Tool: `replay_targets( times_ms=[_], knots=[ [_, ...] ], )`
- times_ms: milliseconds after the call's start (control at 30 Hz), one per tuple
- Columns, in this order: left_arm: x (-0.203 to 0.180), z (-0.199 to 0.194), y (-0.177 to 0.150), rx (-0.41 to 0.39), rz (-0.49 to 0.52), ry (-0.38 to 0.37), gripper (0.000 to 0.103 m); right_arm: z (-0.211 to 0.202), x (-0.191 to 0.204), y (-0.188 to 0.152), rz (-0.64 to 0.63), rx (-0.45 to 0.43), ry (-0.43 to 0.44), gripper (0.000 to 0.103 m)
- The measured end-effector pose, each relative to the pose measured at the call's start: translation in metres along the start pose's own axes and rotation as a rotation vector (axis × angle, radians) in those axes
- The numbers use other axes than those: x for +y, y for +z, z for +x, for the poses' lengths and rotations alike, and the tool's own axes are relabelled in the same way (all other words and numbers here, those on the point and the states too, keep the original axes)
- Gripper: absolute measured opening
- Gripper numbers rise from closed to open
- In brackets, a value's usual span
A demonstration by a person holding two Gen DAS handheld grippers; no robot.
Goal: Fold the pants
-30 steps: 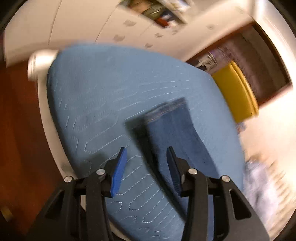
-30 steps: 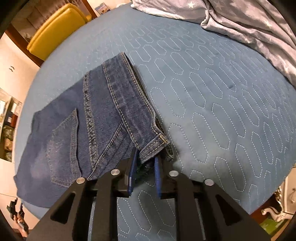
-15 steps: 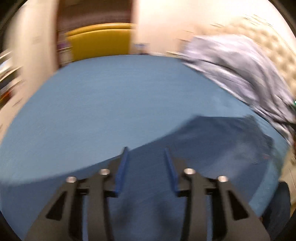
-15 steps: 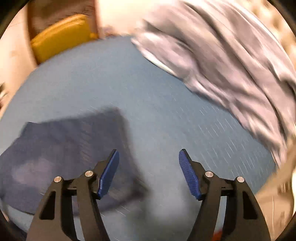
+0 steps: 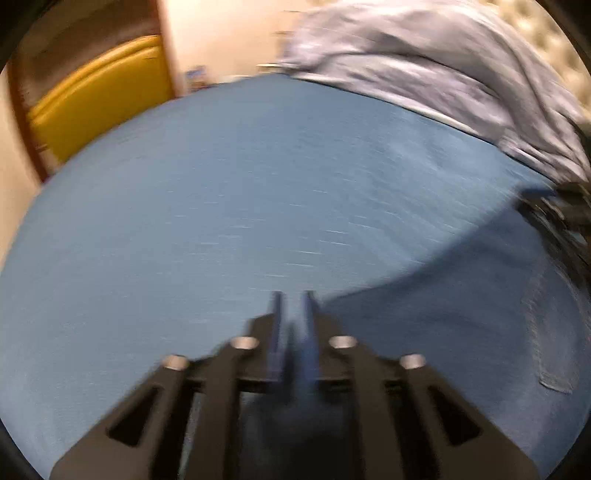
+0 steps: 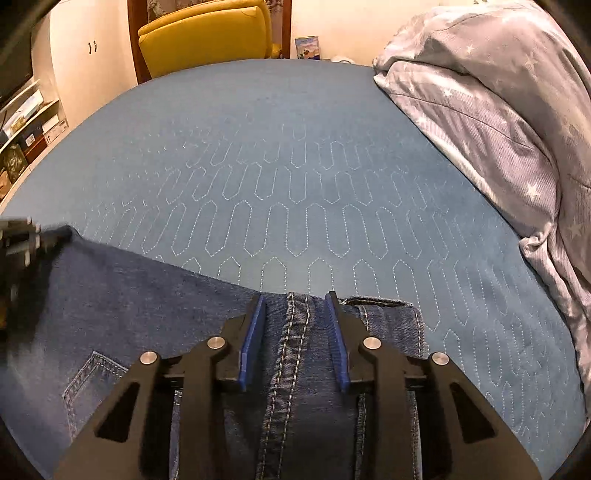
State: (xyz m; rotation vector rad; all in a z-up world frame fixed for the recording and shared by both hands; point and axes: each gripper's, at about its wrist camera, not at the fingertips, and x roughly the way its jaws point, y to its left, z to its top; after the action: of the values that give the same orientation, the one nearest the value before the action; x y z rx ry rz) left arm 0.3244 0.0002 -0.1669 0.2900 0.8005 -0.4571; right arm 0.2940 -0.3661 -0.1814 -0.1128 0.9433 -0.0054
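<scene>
Folded blue jeans (image 6: 147, 317) lie on the blue quilted bed (image 6: 295, 177), at the near edge in the right wrist view. My right gripper (image 6: 295, 306) is over the jeans' far edge, its blue fingers apart on either side of a stitched seam, touching nothing that I can see. In the blurred left wrist view the jeans (image 5: 461, 314) fill the lower right. My left gripper (image 5: 293, 299) sits at their far left corner with its fingers nearly together and denim between them. The left gripper also shows at the left edge of the right wrist view (image 6: 18, 240).
A grey star-print duvet (image 6: 498, 110) is heaped along the bed's right side. A yellow armchair (image 6: 207, 33) stands beyond the far edge of the bed. Shelves with boxes (image 6: 26, 122) line the left wall.
Both grippers swung round to face across the bed. The right gripper let go of the jeans' hem and opened. The left gripper closed on the jeans' corner.
</scene>
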Motion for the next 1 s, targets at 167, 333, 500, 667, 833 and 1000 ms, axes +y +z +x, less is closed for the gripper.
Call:
replay_targets(
  times_ms=[167, 333, 500, 667, 833, 1000],
  knots=[
    [0.043, -0.065, -0.016, -0.079, -0.210, 0.002, 0.034, -0.003, 0.011, -0.002, -0.025, -0.024, -0.036, 0.031],
    [0.058, -0.087, -0.081, 0.076, -0.215, 0.043, 0.037, -0.058, 0.009, -0.023, -0.021, -0.111, -0.038, 0.037],
    [0.127, -0.119, -0.128, 0.101, -0.402, 0.377, 0.053, -0.055, -0.028, -0.063, -0.012, 0.032, -0.193, 0.037],
    [0.101, -0.192, -0.149, -0.030, -0.470, 0.395, 0.056, -0.093, -0.101, -0.102, 0.273, 0.061, -0.296, 0.037],
    [-0.011, -0.188, -0.150, -0.053, -0.453, 0.099, 0.055, -0.145, -0.036, -0.115, 0.221, -0.022, -0.080, 0.038],
    [-0.098, -0.136, -0.151, 0.031, -0.379, 0.120, 0.042, -0.137, 0.065, -0.108, 0.055, -0.057, 0.039, 0.060]
  ],
)
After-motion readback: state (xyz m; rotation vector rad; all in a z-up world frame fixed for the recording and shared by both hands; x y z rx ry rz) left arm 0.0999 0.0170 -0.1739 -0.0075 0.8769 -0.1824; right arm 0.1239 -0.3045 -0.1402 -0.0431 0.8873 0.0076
